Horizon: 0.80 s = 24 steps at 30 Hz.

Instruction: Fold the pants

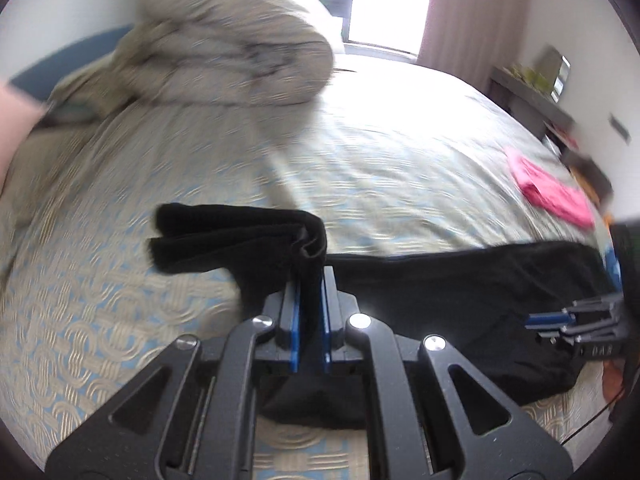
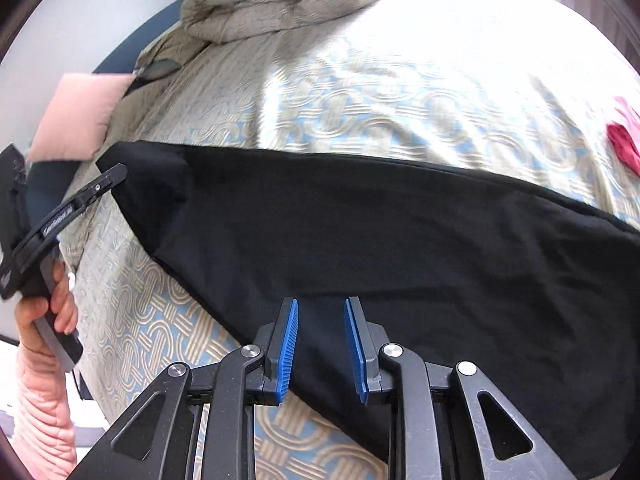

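Jaws: the left gripper is clamped on a bunched end of the black pants, cloth pinched between its blue pads and a folded flap hanging out past the tips. The right gripper stands with a gap between its pads; the pants' near edge lies in that gap, and no pad visibly presses it.

Pants: they lie along the near side of the bed, stretched as a long dark band. Their far edge runs straight across the patterned cover; their near edge slants down toward the right gripper. The end on the left of the right wrist view is raised off the cover at the left gripper, which a hand in a pink sleeve holds.

Open room: beyond the pants' far edge the cover is bare and bright up to a rolled quilt far behind the pants. A pink cloth lies well apart from the pants, near the bed's right side. A pink cushion sits off the bed's left edge, beyond the raised end.
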### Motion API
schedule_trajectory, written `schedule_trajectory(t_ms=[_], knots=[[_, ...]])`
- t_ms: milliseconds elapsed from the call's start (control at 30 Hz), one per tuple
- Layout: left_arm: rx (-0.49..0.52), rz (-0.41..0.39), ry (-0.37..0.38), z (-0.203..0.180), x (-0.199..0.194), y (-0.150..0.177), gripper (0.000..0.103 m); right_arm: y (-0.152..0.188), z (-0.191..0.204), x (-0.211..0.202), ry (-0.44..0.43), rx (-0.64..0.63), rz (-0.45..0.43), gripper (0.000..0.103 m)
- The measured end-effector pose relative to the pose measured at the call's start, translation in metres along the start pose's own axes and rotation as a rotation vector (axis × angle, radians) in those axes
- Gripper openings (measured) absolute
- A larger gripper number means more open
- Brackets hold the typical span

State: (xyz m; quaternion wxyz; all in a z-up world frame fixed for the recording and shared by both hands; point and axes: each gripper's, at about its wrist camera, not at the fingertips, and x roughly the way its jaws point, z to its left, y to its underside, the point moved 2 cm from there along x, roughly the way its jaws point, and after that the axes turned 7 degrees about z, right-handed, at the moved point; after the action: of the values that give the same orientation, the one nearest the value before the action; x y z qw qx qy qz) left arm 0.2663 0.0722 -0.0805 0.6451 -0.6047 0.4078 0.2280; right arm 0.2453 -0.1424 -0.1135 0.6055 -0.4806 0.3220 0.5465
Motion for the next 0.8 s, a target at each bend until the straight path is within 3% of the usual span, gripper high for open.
schedule_trajectory(t_ms=[167, 367, 700, 800], knots=[[0.158, 0.011, 0.034, -0.070, 0.007, -0.001, 0.010, 0.007, -0.033, -0.008, -0.041, 0.059, -0.006, 0.029], [0.221, 0.067, 0.093, -0.114, 0.023, 0.004, 0.010, 0.012, -0.051, -0.009, -0.044, 0.087, -0.002, 0.029], [0.153, 0.115, 0.169, -0.114, 0.030, 0.021, 0.010, 0.008, -0.061, -0.001, -0.111, 0.121, 0.026, 0.030], [0.114, 0.113, 0.206, -0.109, 0.029, 0.023, 0.010, 0.001, -0.054, 0.000, -0.166, 0.127, 0.019, 0.044]])
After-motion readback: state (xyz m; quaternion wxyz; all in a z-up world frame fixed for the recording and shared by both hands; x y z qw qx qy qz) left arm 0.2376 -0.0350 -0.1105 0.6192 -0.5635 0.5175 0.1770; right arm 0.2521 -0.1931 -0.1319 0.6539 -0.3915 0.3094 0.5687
